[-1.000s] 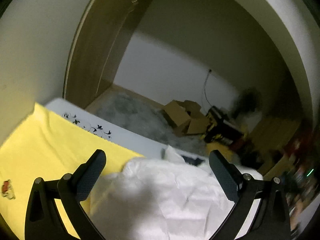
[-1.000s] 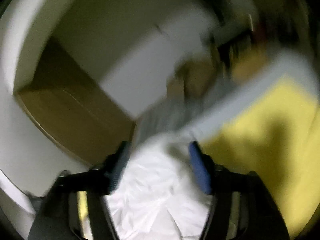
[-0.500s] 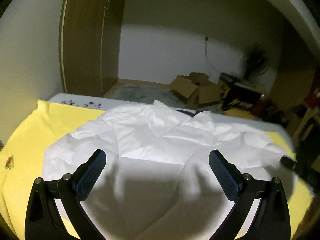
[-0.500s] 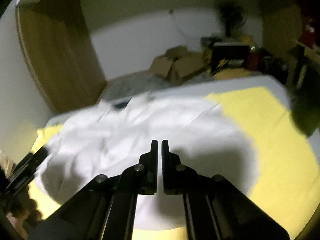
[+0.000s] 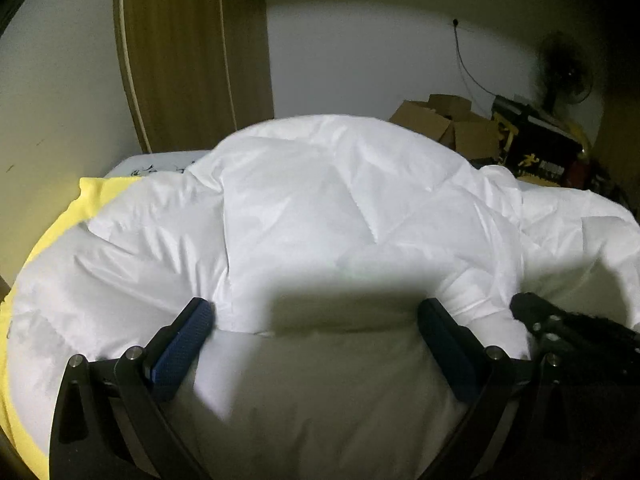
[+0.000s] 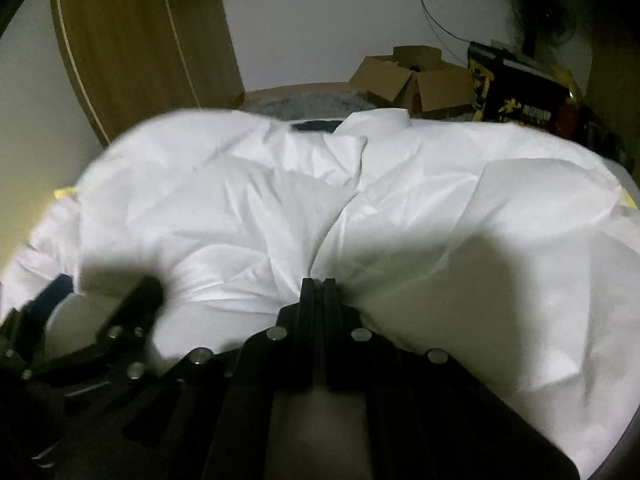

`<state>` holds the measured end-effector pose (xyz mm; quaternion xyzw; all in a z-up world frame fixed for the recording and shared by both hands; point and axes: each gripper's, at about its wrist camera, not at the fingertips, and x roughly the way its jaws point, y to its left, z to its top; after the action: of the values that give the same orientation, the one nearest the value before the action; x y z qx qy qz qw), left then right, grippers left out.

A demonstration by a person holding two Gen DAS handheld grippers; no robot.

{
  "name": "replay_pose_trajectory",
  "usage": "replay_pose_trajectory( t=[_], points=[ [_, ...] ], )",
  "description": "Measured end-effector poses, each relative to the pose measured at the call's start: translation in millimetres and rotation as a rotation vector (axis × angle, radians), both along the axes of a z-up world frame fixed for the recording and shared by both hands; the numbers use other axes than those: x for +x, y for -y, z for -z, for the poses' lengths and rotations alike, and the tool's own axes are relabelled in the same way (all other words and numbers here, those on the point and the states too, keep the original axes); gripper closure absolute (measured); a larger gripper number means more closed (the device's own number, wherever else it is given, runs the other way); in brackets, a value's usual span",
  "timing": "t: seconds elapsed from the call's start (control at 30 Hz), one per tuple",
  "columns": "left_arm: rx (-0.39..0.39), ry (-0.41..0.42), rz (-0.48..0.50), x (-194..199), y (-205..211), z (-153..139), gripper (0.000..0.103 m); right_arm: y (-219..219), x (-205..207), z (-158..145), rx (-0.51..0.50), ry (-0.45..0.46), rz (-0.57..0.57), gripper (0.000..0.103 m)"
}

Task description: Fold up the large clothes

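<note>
Spreading across most of both views, a white puffy jacket (image 5: 340, 216) lies on a yellow sheet (image 5: 48, 232) that covers the bed. Its quilted fabric is creased and bulges upward in the middle, and a dark strip at its collar (image 6: 316, 126) shows at the far edge in the right wrist view.

The left gripper (image 5: 312, 320) is released, its two blue-padded fingers (image 5: 182, 344) standing wide apart just above the near edge of the jacket, with the white fabric filling the space between them. Whether the pads touch the cloth cannot be told. It casts a broad shadow on the fabric in front of it.

The right gripper (image 6: 318, 286) is clenched, its fingers pressed together on a pinch of the jacket; folds radiate outward from the point where the fabric meets the fingertips. In the left wrist view this gripper appears at the right edge, low on the jacket, just beside the left one.

Behind the bed stand a wooden wardrobe (image 5: 188, 52), a pale wall, open cardboard boxes (image 6: 412, 76) on the floor, a black and yellow box (image 5: 536, 152) and a dark standing fan (image 5: 564, 72) in the corner. A grey rug (image 6: 312, 100) lies on the floor beyond the bed.
</note>
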<state>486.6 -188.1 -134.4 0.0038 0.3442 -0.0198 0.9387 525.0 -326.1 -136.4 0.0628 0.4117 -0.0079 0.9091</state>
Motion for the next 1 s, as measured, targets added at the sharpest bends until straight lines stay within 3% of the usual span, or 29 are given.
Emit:
replay_pose_trajectory(
  t=[0.17, 0.43, 0.5, 0.53, 0.6, 0.63, 0.67, 0.73, 0.8, 0.9, 0.93, 1.0],
  points=[
    [-0.036, 0.038, 0.000, 6, -3, 13, 0.000, 18, 13, 17, 0.102, -0.017, 0.003, 0.100],
    [-0.064, -0.017, 0.015, 13, -11, 16, 0.000, 10, 18, 22, 0.073, -0.021, 0.001, 0.100],
    [-0.096, -0.065, 0.018, 16, -20, 5, 0.000, 3, 16, 16, 0.034, -0.043, -0.015, 0.100],
    [-0.148, -0.074, 0.012, 16, -32, -9, 0.000, 3, 15, 6, 0.009, -0.070, -0.037, 0.099],
    [-0.177, -0.003, 0.005, 16, -52, -41, 0.000, 26, 0, -28, 0.076, 0.021, 0.026, 0.098],
    [-0.141, 0.042, -0.011, 21, -61, -57, 0.000, 41, -11, -51, 0.076, 0.088, 0.075, 0.087],
    [-0.117, 0.057, -0.028, 27, -68, -66, 0.000, 52, -15, -65, 0.031, 0.114, 0.122, 0.055],
    [-0.104, 0.059, -0.048, 43, -87, -74, 0.000, 77, -9, -83, -0.131, 0.073, 0.248, 0.025],
    [-0.085, 0.045, -0.074, 56, -100, -66, 0.000, 99, -4, -82, -0.193, 0.058, 0.297, 0.029],
    [-0.084, -0.040, -0.092, 75, -114, -28, 0.000, 127, 13, -45, -0.159, -0.064, 0.283, 0.031],
    [-0.109, -0.094, -0.095, 83, -120, -9, 0.000, 131, 17, -30, -0.152, -0.097, 0.273, 0.031],
    [-0.236, -0.144, -0.098, 90, -137, 16, 0.000, 135, 19, -12, -0.152, -0.083, 0.265, 0.027]
  ],
)
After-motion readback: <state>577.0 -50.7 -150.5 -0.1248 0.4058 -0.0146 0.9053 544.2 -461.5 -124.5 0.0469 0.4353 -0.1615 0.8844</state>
